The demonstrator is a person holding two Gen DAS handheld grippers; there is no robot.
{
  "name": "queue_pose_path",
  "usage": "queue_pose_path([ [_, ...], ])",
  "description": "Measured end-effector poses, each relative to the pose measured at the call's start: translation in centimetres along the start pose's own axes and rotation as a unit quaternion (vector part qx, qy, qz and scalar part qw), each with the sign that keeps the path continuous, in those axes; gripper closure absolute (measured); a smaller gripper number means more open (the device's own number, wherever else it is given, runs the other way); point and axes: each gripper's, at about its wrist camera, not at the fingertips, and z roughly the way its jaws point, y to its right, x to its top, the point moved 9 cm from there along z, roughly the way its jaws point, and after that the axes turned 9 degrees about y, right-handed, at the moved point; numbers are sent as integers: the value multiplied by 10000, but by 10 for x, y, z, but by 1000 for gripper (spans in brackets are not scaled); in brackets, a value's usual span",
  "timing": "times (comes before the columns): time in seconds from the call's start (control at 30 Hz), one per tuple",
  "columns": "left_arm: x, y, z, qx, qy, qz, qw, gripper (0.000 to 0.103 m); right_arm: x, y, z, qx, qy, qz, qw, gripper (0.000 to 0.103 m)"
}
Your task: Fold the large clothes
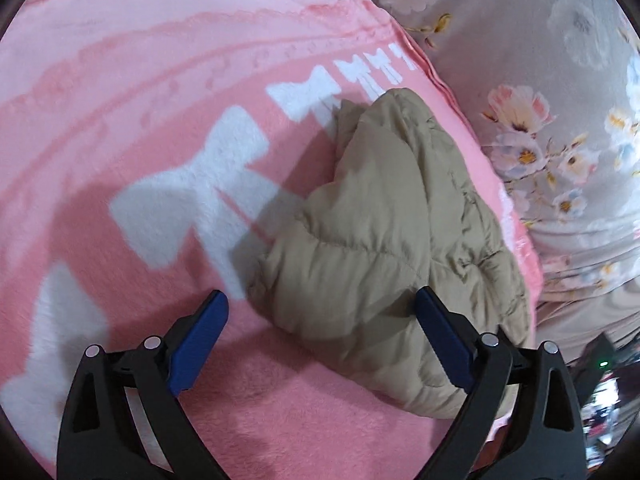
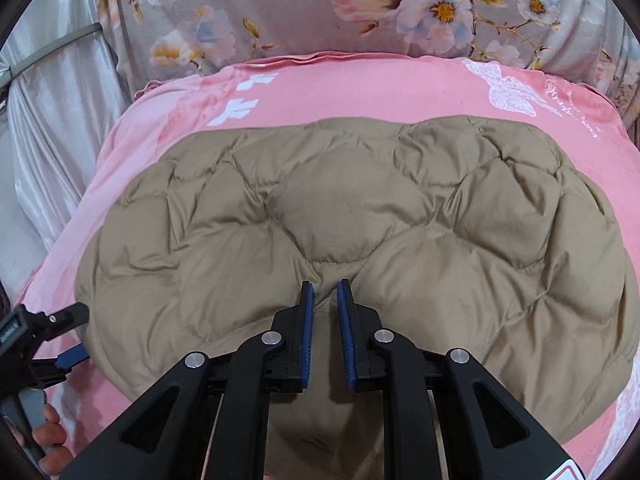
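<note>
On pink blanket (image 2: 360, 92): 1 tan jacket (image 2: 340, 208), 2 tongs; R tongs (image 2: 325, 284) prob. pinching it.

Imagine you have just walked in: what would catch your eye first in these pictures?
A puffy tan quilted jacket lies on a pink blanket with white bows. The right gripper pinches its near edge. The left gripper is wide open at the jacket's end, and floral bedding lies behind.

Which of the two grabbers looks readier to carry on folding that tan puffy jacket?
Probably the right gripper: its jaws pinch the jacket. The left gripper stands open, holding nothing.
</note>
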Motion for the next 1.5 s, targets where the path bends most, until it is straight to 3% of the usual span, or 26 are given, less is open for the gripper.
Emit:
queue_pose_path([
  [0.17, 0, 24, 20, -314, -140, -62, 9994, 11, -5, 6, 14, 131, -162, 138, 9997, 87],
  [0.23, -3, 39, 20, -384, -168, 113, 9991, 21, -6, 7, 19, 147, -211, 162, 9995, 88],
  [0.4, 4, 80, -2, -314, 208, 846, 9957, 63, -7, 8, 30, 129, -275, 165, 9994, 90],
  [0.5, 11, 110, -22, -669, 366, 1013, 9919, 78, -8, 9, 33, 148, -250, 247, 9993, 90],
  [0.6, 8, 149, -39, -992, 444, 1321, 9853, 85, -7, 10, 33, 218, -239, 259, 9991, 90],
  [0.7, 3, 189, -51, -1122, 554, 1792, 9758, 86, -5, 20, 18, 413, -287, 648, 9966, 91],
  [0.87, -6, 228, -64, -1227, 634, 2304, 9632, 87, -15, 46, -48, 670, 37, 1066, 9920, 90],
  [1.0, -21, 258, -68, -1382, 606, 2552, 9551, 87, -42, 51, -48, 780, -239, 1055, 9911, 91],
  [1.1, -46, 286, -71, -1581, 444, 2816, 9454, 88, -53, 46, -34, 908, -369, 1150, 9885, 91],
  [1.3, -111, 340, -59, -1877, -39, 3418, 9208, 88, -56, 35, -27, 1086, -231, 1095, 9878, 92],
  [1.43, -149, 365, -43, -2007, -456, 3654, 9078, 88, -67, 63, -61, 1691, 6, 1892, 9673, 96],
  [1.5, -170, 378, -34, -1969, -572, 3885, 8983, 89, -79, 83, -86, 1570, 99, 1898, 9691, 96],
])
